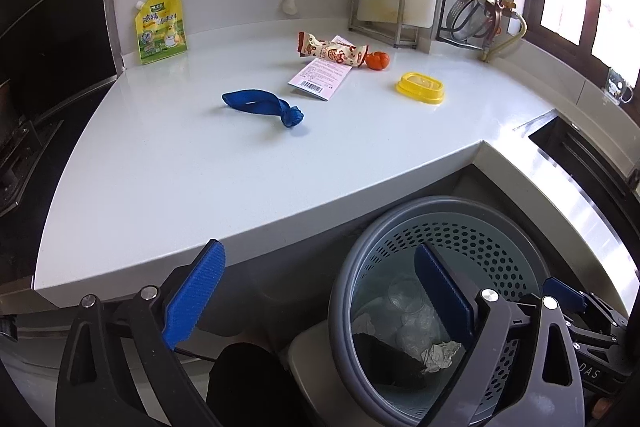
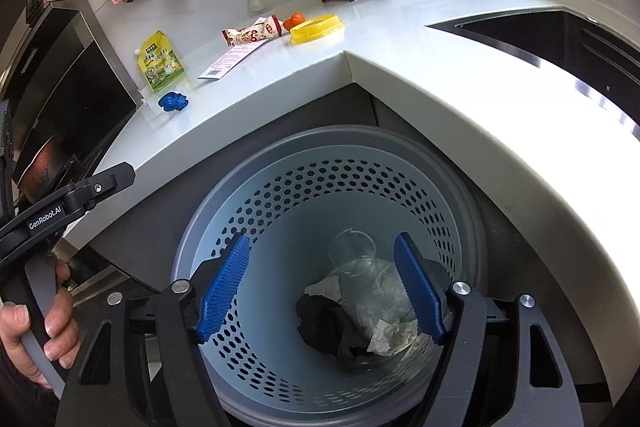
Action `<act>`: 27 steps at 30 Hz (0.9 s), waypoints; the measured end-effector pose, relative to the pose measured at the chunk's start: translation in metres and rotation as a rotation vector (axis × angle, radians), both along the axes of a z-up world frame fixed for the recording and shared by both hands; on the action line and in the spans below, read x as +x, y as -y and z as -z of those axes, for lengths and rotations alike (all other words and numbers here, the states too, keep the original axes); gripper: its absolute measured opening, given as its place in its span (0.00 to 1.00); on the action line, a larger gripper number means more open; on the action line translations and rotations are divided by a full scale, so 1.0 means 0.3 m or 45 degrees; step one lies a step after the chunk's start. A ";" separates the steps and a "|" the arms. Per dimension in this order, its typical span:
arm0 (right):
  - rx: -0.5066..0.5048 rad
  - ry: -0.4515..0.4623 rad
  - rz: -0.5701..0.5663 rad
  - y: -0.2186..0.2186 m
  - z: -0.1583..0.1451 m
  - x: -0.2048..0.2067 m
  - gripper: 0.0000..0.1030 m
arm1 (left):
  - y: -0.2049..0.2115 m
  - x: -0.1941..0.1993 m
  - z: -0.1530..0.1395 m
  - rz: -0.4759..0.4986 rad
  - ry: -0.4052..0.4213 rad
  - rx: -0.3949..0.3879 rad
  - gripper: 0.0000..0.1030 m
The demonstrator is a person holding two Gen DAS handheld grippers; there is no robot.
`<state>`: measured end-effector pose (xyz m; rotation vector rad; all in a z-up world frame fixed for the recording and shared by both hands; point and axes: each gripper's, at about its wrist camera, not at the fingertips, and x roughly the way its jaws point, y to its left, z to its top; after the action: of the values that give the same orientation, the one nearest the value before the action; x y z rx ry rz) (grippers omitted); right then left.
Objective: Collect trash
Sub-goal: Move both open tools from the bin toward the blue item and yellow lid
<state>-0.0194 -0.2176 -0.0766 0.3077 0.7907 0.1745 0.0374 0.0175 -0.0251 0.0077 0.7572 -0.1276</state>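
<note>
Both my left hand-held gripper (image 1: 316,287) and right hand-held gripper (image 2: 322,287) hang released and empty over the bin (image 2: 280,187), which holds crumpled paper (image 2: 390,333) and clear plastic; a snack wrapper (image 1: 332,51), leaflet (image 1: 320,77) and blue rag (image 1: 262,107) remain on the surface (image 1: 200,179) ahead.

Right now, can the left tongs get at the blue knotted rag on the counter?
Probably yes. The left tongs are open and empty, and the blue knotted rag lies alone on the counter, with bare surface between it and the near edge.
</note>
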 end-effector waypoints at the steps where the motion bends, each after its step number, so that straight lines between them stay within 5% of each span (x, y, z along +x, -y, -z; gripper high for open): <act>1: -0.002 0.015 0.000 0.000 -0.011 0.006 0.74 | -0.005 0.006 -0.007 -0.005 0.007 -0.001 0.91; 17: -0.063 0.206 -0.036 0.018 -0.188 0.185 0.81 | -0.076 0.144 -0.106 -0.102 0.109 0.019 0.94; 27: -0.115 0.214 -0.037 0.061 -0.258 0.353 0.81 | -0.104 0.278 -0.131 -0.180 0.073 -0.013 0.94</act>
<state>0.0865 -0.2358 0.0007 0.1929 0.6351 0.1891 0.1208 0.0485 0.0141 -0.0514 0.6971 0.0031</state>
